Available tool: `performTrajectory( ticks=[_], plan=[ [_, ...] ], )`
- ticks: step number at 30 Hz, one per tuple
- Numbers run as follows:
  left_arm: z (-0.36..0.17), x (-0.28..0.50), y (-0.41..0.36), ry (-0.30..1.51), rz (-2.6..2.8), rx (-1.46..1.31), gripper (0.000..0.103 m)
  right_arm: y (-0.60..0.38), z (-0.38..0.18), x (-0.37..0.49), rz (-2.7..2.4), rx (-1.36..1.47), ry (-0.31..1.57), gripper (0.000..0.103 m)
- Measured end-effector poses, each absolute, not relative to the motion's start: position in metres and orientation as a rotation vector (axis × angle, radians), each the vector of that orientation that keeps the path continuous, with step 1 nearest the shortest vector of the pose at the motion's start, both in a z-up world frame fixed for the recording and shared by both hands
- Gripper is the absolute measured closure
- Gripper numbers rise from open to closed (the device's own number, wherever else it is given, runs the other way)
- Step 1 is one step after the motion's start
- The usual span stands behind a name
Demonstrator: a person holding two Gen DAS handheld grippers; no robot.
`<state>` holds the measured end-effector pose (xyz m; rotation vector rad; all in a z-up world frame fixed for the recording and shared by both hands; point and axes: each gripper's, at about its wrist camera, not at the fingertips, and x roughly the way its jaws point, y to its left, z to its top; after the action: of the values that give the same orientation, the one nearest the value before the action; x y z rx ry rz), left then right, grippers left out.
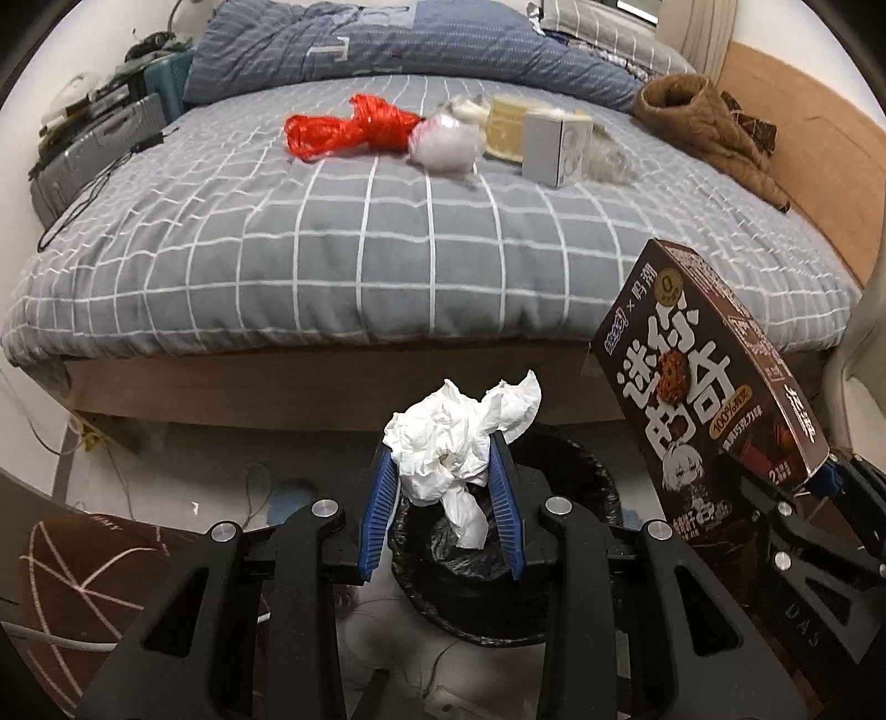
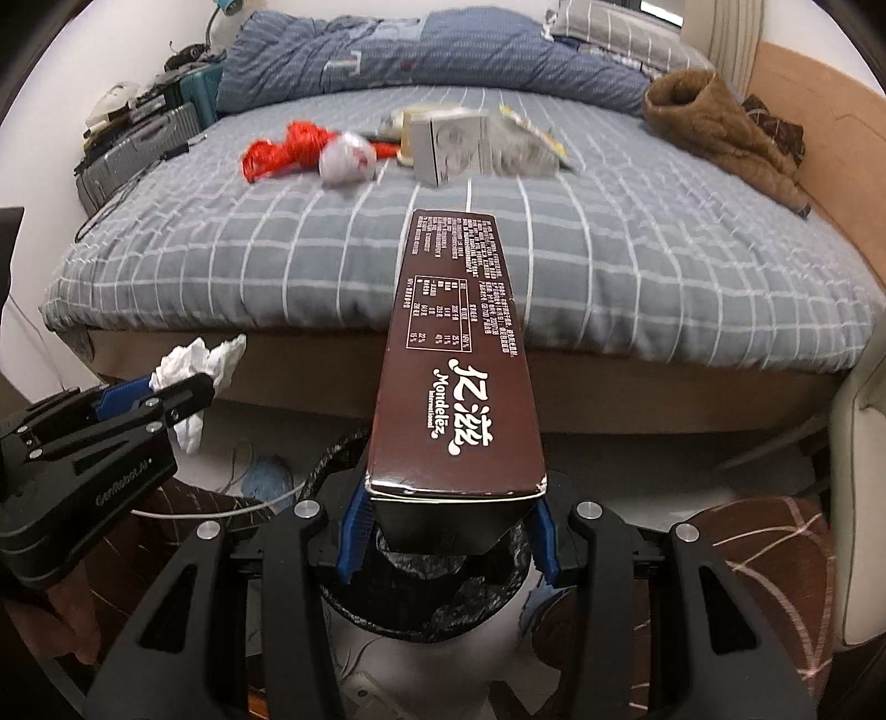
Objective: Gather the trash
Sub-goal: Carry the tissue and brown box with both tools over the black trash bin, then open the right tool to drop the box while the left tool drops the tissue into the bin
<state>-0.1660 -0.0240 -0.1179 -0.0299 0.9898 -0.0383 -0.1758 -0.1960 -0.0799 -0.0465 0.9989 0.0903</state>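
My left gripper [image 1: 441,459] is shut on a crumpled white tissue [image 1: 459,437] and holds it above a black-lined trash bin [image 1: 581,476] on the floor. It also shows in the right wrist view [image 2: 183,387] with the tissue [image 2: 205,360]. My right gripper [image 2: 448,498] is shut on a brown cookie box [image 2: 454,360] that points toward the bed, above the bin [image 2: 354,603]. The box [image 1: 714,382] shows at the right of the left wrist view. More trash lies on the bed: a red plastic bag [image 1: 349,127], a pale plastic bag [image 1: 443,144], a small white box [image 1: 556,147], wrappers [image 2: 526,144].
The bed [image 1: 387,249] with a grey checked sheet fills the middle. A blue quilt [image 1: 387,50] and a brown coat [image 1: 709,127] lie at the far side. Suitcases [image 1: 94,149] stand at the left. Brown slippers [image 1: 88,576] and cables lie on the floor.
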Motion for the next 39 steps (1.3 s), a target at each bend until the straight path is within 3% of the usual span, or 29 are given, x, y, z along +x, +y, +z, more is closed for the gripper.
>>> performTrajectory(
  ticks=[12,33,37,39],
  plan=[
    [-0.167,-0.137,-0.045,1.076,-0.101,-0.013,0.070,-0.194,-0.143,-0.157,0.110,-0.066,1.145,0.059],
    [-0.213,-0.128,0.016,1.203,-0.015,-0.103,0.071,-0.166,-0.183,-0.139,0.180,-0.069,1.264,0.056],
    [-0.218,-0.126,0.010,1.204,-0.025,-0.092,0.071,-0.171,-0.176,-0.134,0.132,-0.067,1.233,0.033],
    [-0.217,-0.121,-0.001,1.205,-0.034,-0.086,0.071,-0.178,-0.171,-0.132,0.114,-0.057,1.219,0.028]
  ],
)
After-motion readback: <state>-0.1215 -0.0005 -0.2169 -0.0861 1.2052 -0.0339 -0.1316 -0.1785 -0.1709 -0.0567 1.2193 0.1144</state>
